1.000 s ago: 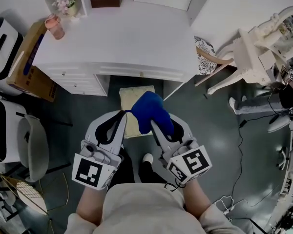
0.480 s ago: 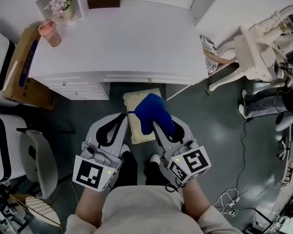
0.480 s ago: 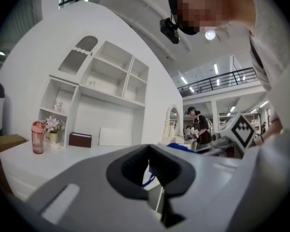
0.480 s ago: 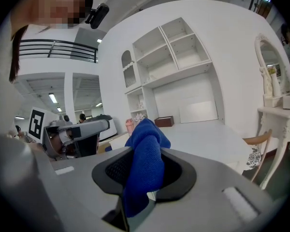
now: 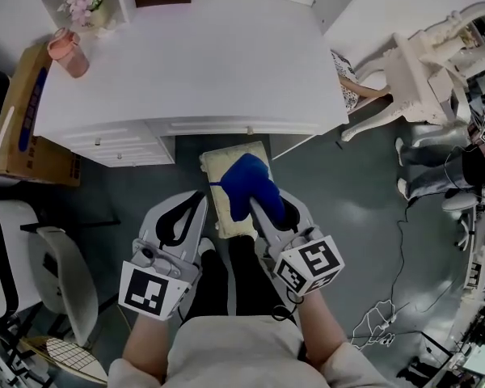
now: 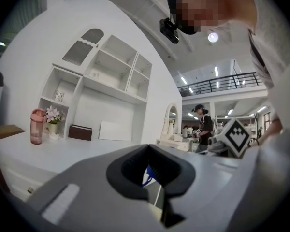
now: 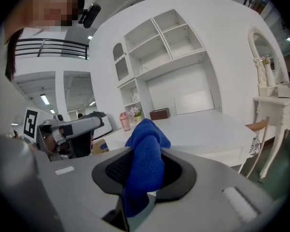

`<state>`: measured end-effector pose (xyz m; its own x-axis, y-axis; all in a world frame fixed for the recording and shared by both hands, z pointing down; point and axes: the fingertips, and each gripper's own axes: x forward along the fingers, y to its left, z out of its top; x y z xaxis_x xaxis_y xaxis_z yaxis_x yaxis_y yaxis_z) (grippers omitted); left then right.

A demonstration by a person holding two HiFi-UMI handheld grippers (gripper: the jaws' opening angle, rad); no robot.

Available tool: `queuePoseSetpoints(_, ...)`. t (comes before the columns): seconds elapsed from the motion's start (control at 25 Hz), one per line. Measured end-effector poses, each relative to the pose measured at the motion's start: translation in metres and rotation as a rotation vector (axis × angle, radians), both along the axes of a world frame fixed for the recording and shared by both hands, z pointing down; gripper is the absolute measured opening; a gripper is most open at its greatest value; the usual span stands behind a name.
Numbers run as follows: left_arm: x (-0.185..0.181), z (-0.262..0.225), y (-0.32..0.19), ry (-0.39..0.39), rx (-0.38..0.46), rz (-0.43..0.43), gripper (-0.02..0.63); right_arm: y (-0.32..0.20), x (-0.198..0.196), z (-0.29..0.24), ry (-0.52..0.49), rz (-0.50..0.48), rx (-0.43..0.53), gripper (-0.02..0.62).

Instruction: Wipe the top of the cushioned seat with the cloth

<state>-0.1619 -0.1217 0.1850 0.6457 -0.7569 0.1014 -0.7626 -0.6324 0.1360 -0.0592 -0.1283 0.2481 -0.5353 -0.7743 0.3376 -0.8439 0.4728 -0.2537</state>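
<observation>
Above the cushioned seat (image 5: 218,160), cloth (image 5: 246,184) lengthwise from the jaws of right gripper (image 5: 267,212) toward desk (image 5: 186,63)

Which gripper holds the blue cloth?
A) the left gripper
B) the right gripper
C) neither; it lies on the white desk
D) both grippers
B: the right gripper's jaws are shut on the blue cloth, while the left gripper has nothing between its jaws.

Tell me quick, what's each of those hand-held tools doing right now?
The left tool: closed, holding nothing.
The right tool: closed on the blue fabric cloth.
</observation>
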Motion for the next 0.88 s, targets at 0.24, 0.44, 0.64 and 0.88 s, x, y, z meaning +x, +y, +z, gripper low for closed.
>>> queuePoseSetpoints(0.24, -0.002, 0.026, -0.004, -0.001, -0.026, -0.012, 0.000, -0.009, -0.006, 0.039, 0.016, -0.022, -0.044, 0.117)
queuePoseSetpoints(0.44, -0.008, 0.059, -0.009, -0.019, -0.063, -0.015, 0.000, -0.018, -0.013, 0.079, 0.033, -0.045, -0.079, 0.118)
queuePoseSetpoints(0.64, -0.009, 0.091, -0.016, -0.010, -0.083, -0.032, 0.000, -0.025, -0.014, 0.125, 0.047, -0.064, -0.121, 0.118)
queuePoseSetpoints(0.88, -0.001, 0.124, -0.021, -0.017, -0.090, -0.018, 0.000, -0.035, -0.018, 0.183, 0.076, -0.100, -0.172, 0.118)
